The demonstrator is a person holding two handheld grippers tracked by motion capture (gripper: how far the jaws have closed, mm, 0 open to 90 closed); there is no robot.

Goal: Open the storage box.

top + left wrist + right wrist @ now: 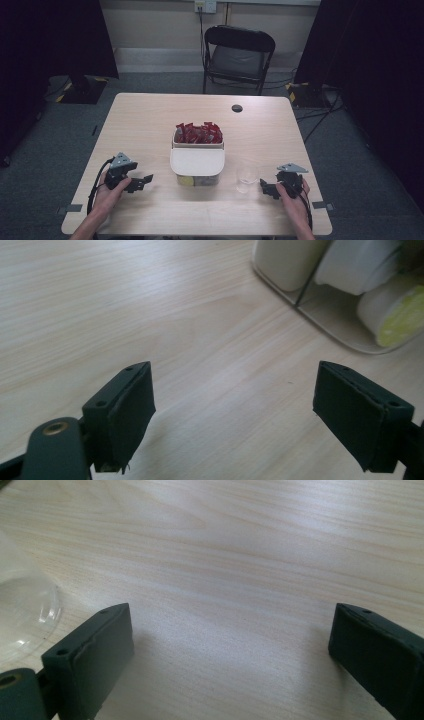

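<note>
Nearest, at the near edge of the wooden table, the left gripper and right gripper rest with jaws spread wide, holding nothing. A clear glass stands just left of the right gripper. The white box of red packets sits centre.

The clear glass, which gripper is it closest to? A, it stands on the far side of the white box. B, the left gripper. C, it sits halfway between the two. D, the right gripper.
D: in the high view the clear glass stands just beside the right gripper, with the white box between it and the left gripper.
</note>
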